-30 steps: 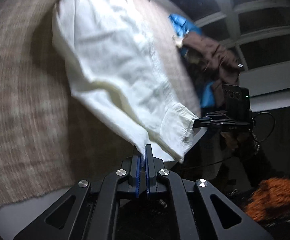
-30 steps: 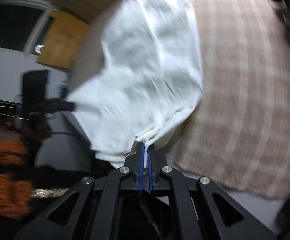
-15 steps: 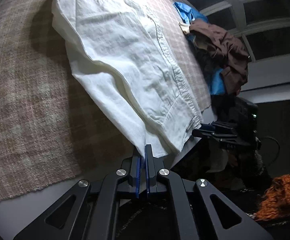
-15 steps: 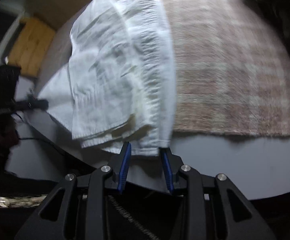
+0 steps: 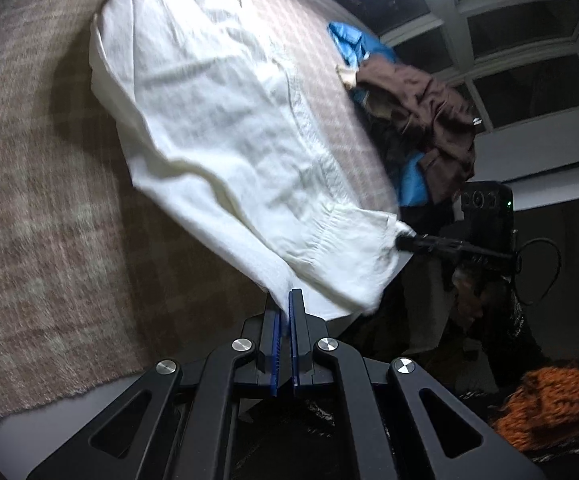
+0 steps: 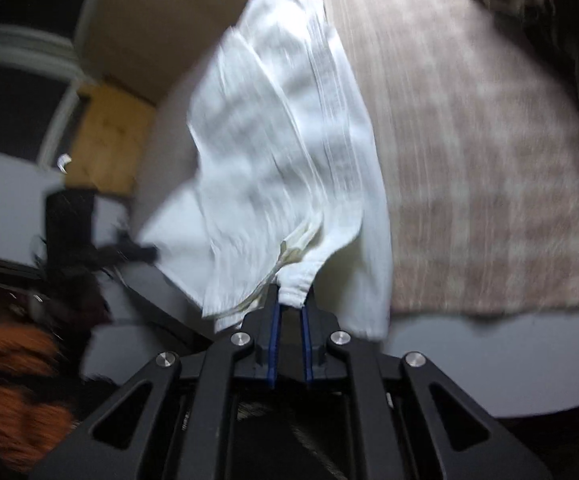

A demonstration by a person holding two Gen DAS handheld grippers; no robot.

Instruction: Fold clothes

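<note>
A white garment (image 5: 217, 120) lies along a checked cloth (image 5: 29, 220) on the table, its near hem raised off the surface. My left gripper (image 5: 284, 304) is shut on one hem corner. In the left wrist view the other gripper (image 5: 409, 242) holds the far corner, at the right. In the right wrist view my right gripper (image 6: 290, 304) has a bunched fold of the white garment (image 6: 285, 152) between its jaws, which are closing on it. The left gripper (image 6: 145, 252) shows blurred at the left, at the other corner.
A pile of brown and blue clothes (image 5: 417, 108) sits at the table's far right. An orange knit sleeve (image 5: 549, 404) shows at the lower right. The checked cloth ends short of the table's white front edge (image 5: 49, 420). A yellowish wooden cabinet (image 6: 105, 136) stands beyond the table.
Half a second ago the right jaws stood open with the hem lying on the table edge. Now they have closed on the hem and lifted it. The left gripper has kept its hold.
</note>
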